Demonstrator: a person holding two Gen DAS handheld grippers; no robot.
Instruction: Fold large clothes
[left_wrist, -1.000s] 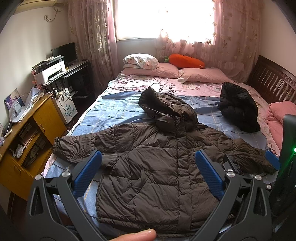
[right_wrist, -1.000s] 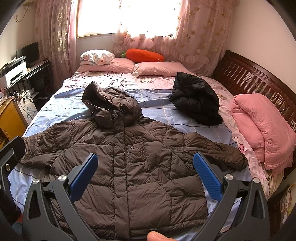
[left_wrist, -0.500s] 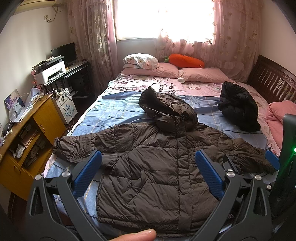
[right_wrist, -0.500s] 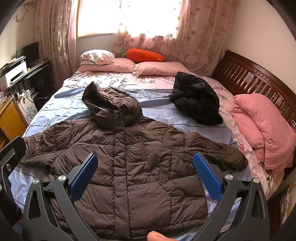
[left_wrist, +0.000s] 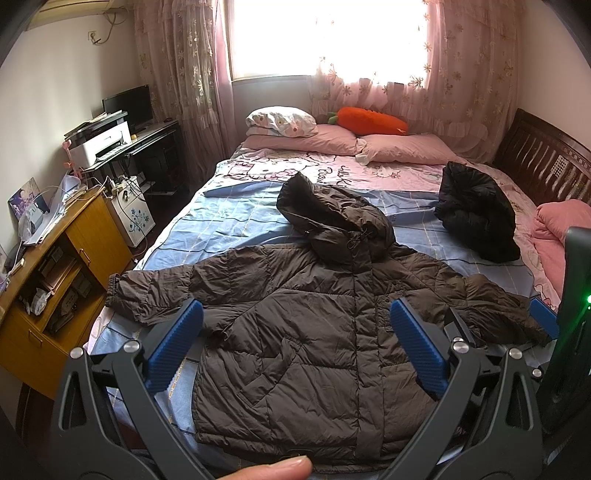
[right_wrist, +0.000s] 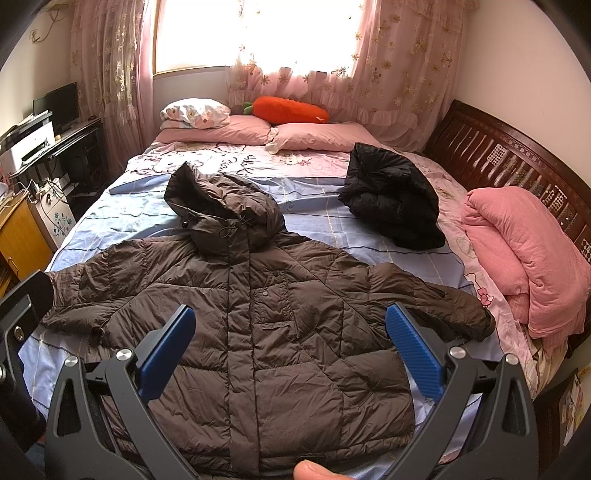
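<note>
On a blue-checked bed sheet (right_wrist: 325, 225) in a pink-curtained bedroom, a brown hooded puffer jacket (right_wrist: 258, 317) lies flat ahead of both wide-open, empty grippers, hood farthest away; the left gripper (left_wrist: 295, 350) sits nearer one sleeve, the right gripper (right_wrist: 291, 349) the other.

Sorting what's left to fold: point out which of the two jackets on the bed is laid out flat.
The brown hooded jacket, spread front-up with both sleeves out. The black jacket sits bunched in a heap beyond it.

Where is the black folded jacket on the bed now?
The black folded jacket lies on the bed's right side, between the spread brown hooded jacket and the rolled pink blanket.
</note>
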